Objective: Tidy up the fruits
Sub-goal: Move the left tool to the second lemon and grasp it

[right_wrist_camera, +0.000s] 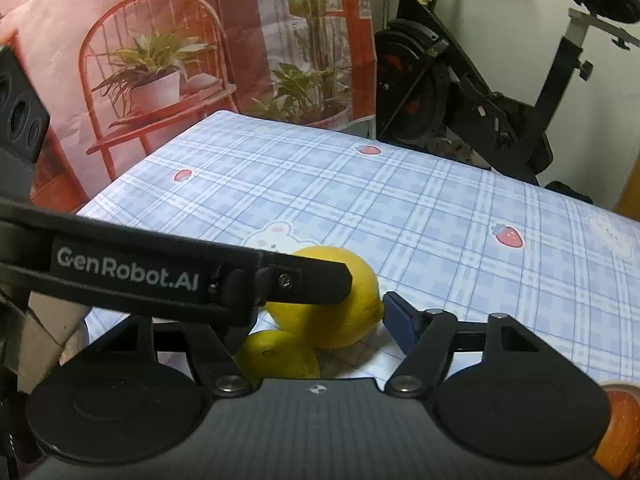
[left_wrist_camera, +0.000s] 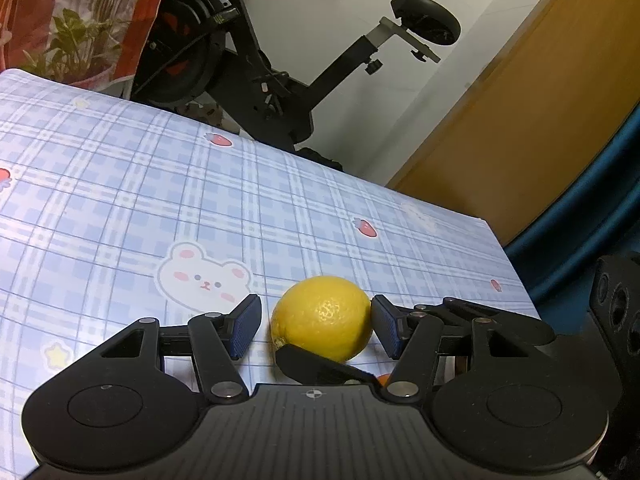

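A yellow lemon (left_wrist_camera: 322,318) sits between the blue pads of my left gripper (left_wrist_camera: 316,326). The right pad (left_wrist_camera: 386,330) touches it and the left pad stands a little apart, so the left gripper is open. A black finger of the other gripper crosses under the lemon. In the right wrist view the same lemon (right_wrist_camera: 340,312) lies left of my right gripper's blue pad (right_wrist_camera: 400,326). My right gripper (right_wrist_camera: 324,316) is open; its left finger is hidden behind the left gripper's arm (right_wrist_camera: 160,276). A second lemon (right_wrist_camera: 280,354) lies just below, near the gripper's base.
The table wears a blue plaid cloth (left_wrist_camera: 160,184) with bear and strawberry prints. An orange fruit (right_wrist_camera: 618,428) shows at the right wrist view's lower right edge. An exercise bike (left_wrist_camera: 248,52) and a wooden door (left_wrist_camera: 520,112) stand behind the table.
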A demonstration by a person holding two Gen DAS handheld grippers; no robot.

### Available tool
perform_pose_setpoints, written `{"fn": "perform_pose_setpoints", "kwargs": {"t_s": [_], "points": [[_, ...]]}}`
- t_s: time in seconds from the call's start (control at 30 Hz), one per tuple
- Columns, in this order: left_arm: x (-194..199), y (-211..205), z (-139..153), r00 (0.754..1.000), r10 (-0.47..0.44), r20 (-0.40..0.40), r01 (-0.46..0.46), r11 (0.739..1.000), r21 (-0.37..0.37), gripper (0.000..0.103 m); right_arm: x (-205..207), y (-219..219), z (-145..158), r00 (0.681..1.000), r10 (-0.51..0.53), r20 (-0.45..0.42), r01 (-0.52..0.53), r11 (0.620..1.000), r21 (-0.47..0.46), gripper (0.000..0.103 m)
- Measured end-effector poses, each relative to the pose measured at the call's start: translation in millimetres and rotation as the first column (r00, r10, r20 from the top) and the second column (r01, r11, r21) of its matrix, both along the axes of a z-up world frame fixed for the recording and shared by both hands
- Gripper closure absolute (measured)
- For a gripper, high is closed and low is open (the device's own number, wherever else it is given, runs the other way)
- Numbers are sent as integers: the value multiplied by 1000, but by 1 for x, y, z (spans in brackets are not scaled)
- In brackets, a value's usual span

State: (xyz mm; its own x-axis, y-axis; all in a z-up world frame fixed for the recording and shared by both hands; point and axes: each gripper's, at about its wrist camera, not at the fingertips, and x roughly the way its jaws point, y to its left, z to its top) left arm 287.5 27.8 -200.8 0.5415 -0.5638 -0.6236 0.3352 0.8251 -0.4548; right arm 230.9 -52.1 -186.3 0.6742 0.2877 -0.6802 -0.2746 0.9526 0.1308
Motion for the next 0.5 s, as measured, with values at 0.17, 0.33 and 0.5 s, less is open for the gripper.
{"fn": "perform_pose_setpoints", "kwargs": {"t_s": [0.17, 0.33, 0.5], "points": [[-4, -3, 0, 1000, -6, 19, 5, 1000, 7, 44, -2, -2, 2, 1000, -7, 3, 7, 1000, 13, 37], [-15, 3, 14, 998, 8, 69, -8, 1000, -6, 44, -11, -1, 10, 999, -3, 48, 2, 1000, 24, 37], [-35, 2, 37, 991, 4, 137, -6, 1000, 17, 44, -27, 4, 27, 994, 6, 111, -9, 1000, 25, 37]]}}
